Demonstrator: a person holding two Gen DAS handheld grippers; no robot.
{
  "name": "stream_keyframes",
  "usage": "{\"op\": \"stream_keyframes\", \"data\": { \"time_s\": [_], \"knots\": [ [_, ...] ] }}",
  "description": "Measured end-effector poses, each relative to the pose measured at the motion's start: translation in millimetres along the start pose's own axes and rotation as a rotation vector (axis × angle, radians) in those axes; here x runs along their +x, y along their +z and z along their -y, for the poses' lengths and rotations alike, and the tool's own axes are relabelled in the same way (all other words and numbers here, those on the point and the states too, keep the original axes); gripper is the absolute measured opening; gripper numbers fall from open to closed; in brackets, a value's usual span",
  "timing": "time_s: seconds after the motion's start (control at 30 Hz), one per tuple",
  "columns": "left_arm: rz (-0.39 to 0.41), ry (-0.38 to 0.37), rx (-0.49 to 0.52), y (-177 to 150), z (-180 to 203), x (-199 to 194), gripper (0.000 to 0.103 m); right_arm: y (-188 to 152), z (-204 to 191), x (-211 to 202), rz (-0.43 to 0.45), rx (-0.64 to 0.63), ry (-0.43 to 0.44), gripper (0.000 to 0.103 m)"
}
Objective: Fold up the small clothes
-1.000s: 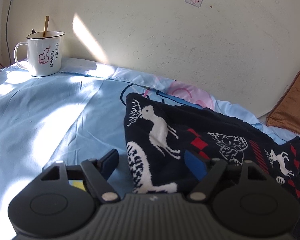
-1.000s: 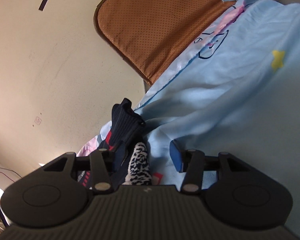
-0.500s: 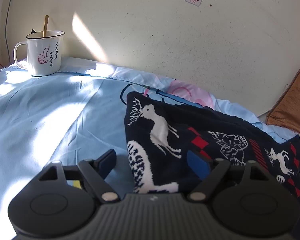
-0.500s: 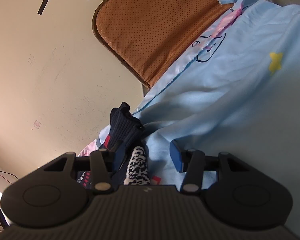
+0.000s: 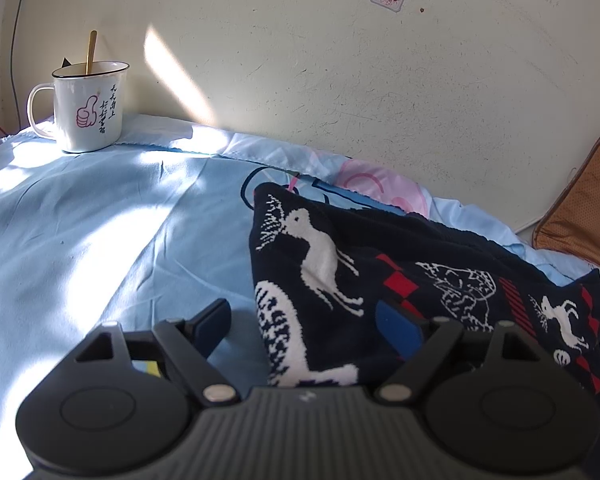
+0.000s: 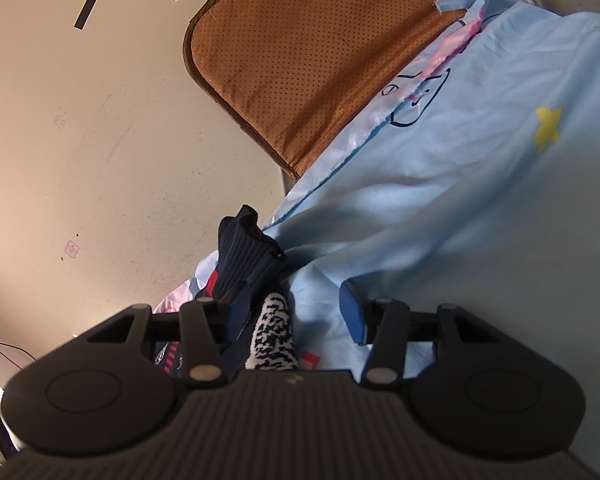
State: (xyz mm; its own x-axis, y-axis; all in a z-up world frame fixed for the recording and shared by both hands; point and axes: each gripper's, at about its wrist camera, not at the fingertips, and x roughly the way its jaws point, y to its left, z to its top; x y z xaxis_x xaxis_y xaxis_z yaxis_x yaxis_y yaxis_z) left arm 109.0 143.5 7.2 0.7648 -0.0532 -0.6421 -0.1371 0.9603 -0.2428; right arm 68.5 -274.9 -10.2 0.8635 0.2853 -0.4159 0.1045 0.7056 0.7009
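Note:
A navy knitted sweater (image 5: 400, 272) with white deer and red diamonds lies on the light blue bedsheet (image 5: 80, 240). My left gripper (image 5: 304, 320) is open, its fingers straddling the sweater's near left corner, low over it. In the right wrist view the sweater's ribbed navy end (image 6: 244, 256) stands up beside a white patterned part. My right gripper (image 6: 292, 308) is open, its left finger against the raised knit, its right finger over bare sheet.
A white enamel mug (image 5: 86, 110) with a spoon stands at the far left by the wall. A brown cushion (image 6: 300, 60) leans on the wall at the sheet's edge; it also shows in the left wrist view (image 5: 580, 216). The wall runs close behind.
The left gripper has opened a little wider and shifted slightly over the sweater corner. The right view has tilted a bit, with the ribbed end now slightly higher in frame.

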Motion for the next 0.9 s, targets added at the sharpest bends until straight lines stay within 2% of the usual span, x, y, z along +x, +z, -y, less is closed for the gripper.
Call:
{"op": "stream_keyframes", "data": {
  "time_s": [0.9],
  "knots": [
    [0.002,0.002,0.01,-0.2,0.5,0.5,0.083,-0.5,-2.3,-1.6,0.002,-0.008,-0.001,0.053]
  ]
}}
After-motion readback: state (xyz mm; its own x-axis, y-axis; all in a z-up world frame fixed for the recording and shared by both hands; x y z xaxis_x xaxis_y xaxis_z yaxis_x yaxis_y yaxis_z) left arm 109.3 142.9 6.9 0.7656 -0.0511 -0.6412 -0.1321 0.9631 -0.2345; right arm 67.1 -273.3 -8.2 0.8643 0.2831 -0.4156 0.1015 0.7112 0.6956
